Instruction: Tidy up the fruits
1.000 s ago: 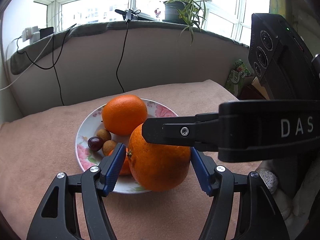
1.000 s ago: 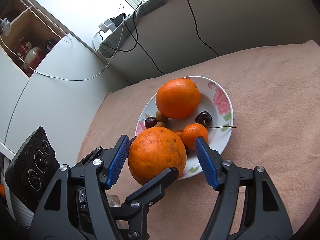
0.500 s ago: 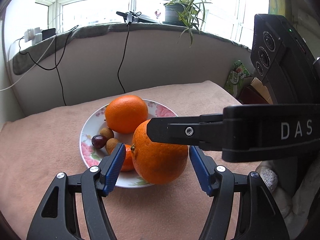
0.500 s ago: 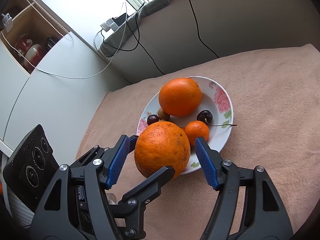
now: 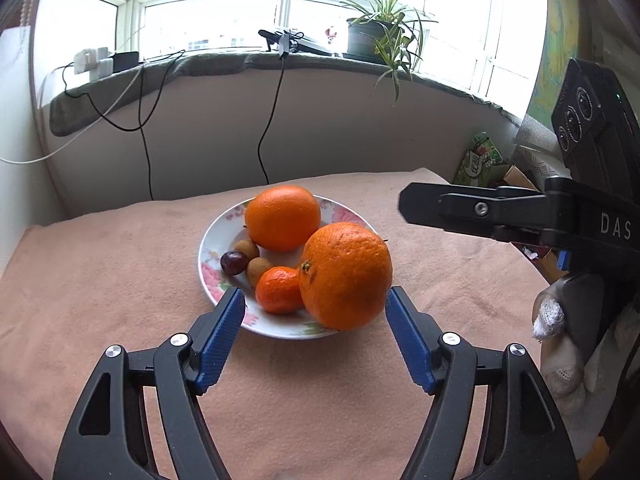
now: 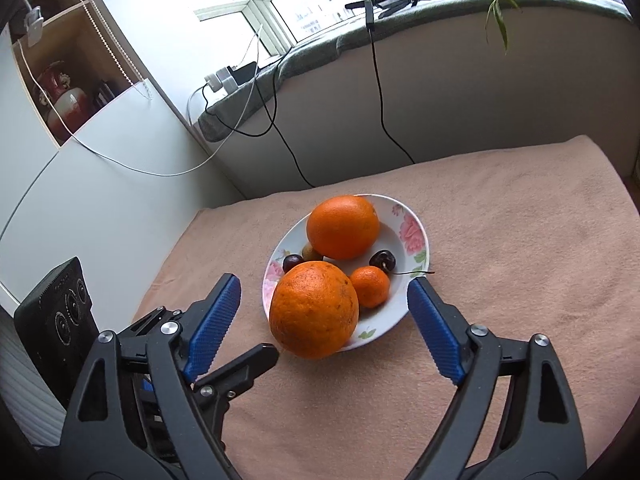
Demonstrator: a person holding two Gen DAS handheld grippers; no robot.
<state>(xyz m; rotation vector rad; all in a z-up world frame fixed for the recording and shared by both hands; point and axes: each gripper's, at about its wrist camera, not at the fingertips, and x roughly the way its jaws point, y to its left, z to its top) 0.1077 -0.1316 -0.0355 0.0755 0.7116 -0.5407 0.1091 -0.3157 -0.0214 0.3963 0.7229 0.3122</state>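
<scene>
Resting on the near rim of the floral plate (image 5: 224,228), the large orange (image 5: 346,276) leans against a small mandarin (image 5: 278,290). Behind them on the plate sit a second orange (image 5: 282,216), two brown longans (image 5: 247,249) and a dark cherry (image 5: 234,262); the right wrist view shows another cherry (image 6: 382,260) with its stem over the rim. The plate stands on a table under a pink cloth (image 5: 100,280). A windowsill (image 5: 224,64) beyond carries chargers, cables and a potted plant (image 5: 378,32).

The left hand-held gripper (image 5: 314,310) has its jaws opening, pads apart from the large orange. The right hand-held gripper (image 6: 324,306) is opening wide too, gripping nothing; its finger juts in beside the plate in the left view.
</scene>
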